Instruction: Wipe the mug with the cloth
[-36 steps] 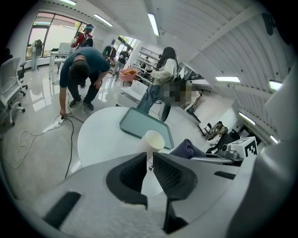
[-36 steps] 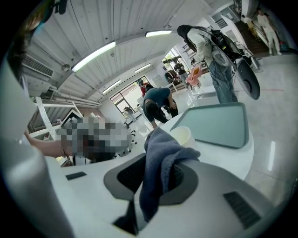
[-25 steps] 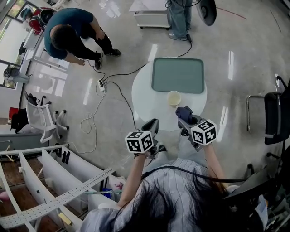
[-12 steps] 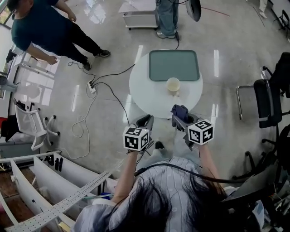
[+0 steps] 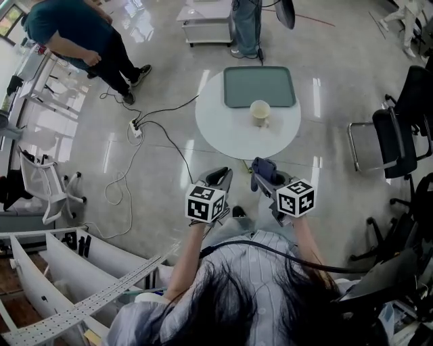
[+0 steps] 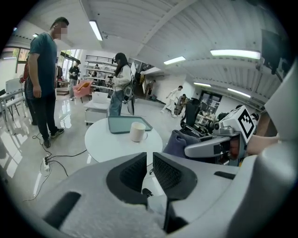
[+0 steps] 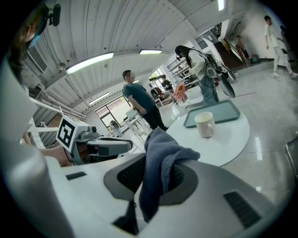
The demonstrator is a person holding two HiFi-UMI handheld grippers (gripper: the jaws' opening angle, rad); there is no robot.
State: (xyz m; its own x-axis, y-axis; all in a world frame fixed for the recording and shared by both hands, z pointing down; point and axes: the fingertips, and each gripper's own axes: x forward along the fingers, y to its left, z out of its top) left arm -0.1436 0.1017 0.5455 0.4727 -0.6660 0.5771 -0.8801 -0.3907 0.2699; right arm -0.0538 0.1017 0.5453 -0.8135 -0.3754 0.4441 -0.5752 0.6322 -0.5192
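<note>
Holding both tongs low on the near side of a round white bench [image 5: 230,132], neither one over its top. The right tongs [image 5: 262,177] are clamped on a dark blue cloth [image 5: 265,167]. In the right gripper view the cloth [image 7: 160,158] is pinched between the pads of the right tongs [image 7: 156,181], bunched up above them with a tail hanging down in front. The left tongs [image 5: 218,178] are pressed nearly together. In the left gripper view the left tongs [image 6: 150,163] show only a thin slit between the pads, with nothing in it. The two tongs sit side by side, near each other but apart.

The mug [image 5: 260,111] is cream and stands upright on the bench, handle on its near side. It is just beside the near edge of a grey-green tray [image 5: 259,86], not on it. It also shows in the left gripper view as the mug [image 6: 138,131] and in the right gripper view as the mug [image 7: 204,124], well apart from both tongs. The cloth is not touching the mug.

A glossy floor [image 5: 169,74] lies around the bench. A person in a teal top [image 5: 74,34] stands far left. A second person's legs [image 5: 247,27] are beyond the bench next to a white cart [image 5: 206,13]. A power strip [image 5: 134,126] with cables lies on the floor left of the bench. A black chair [image 5: 396,132] is at right and a white rack [image 5: 81,270] at lower left.
</note>
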